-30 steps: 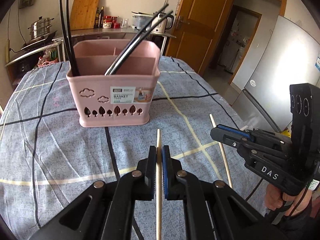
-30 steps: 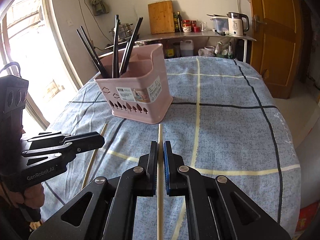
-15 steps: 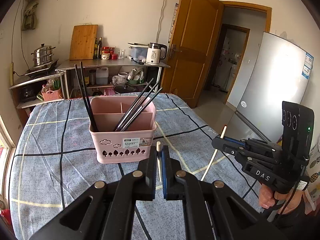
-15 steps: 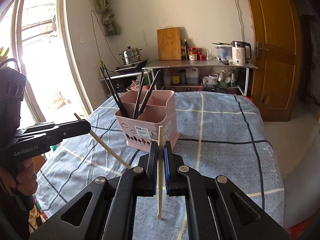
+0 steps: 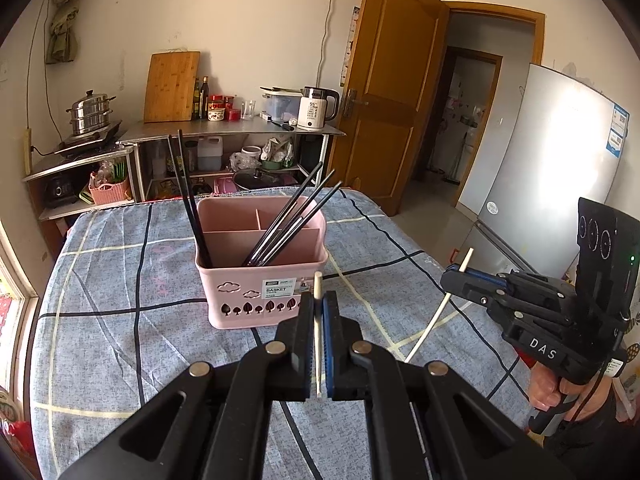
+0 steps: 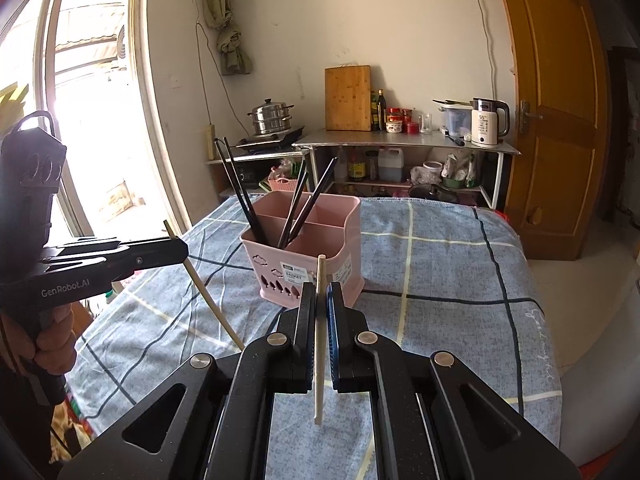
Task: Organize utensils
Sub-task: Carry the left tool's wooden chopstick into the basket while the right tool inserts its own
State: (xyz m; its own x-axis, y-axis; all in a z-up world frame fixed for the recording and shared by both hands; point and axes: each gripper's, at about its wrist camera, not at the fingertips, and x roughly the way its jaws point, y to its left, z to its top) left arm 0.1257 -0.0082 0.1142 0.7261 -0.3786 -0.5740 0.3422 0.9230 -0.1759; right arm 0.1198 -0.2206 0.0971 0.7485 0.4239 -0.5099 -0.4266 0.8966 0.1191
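1. Utensils here are chopsticks: two pale wooden ones in the air and black ones standing in a pink basket [image 5: 262, 280] on the desk [image 5: 120, 344], which wears a blue checked cloth.
2. At the basket's left end, a pair of black chopsticks [image 5: 188, 196] stands nearly upright in the front compartment.
3. Further right in that same front compartment, a bundle of black chopsticks [image 5: 296, 216] leans toward the right, tips above the rim.
4. The two smaller back compartments look bare, as far as the left wrist view shows.
5. In front of the basket, the left tongs [image 5: 318, 320] are clenched on a pale wooden chopstick [image 5: 317, 336]; it runs between the pads, its top end poking out just before the basket's label.
6. To the right, the right tongs [image 5: 450, 276] are clenched on the second wooden chopstick [image 5: 434, 320], which slants down toward the cloth without a visible contact.
7. The right wrist view shows that stick [image 6: 319, 340] nearly upright between the pads of the right tongs [image 6: 320, 304], its lower end hanging free above the cloth.
8. A hand [image 5: 560, 388] grips the right handle at the far right.
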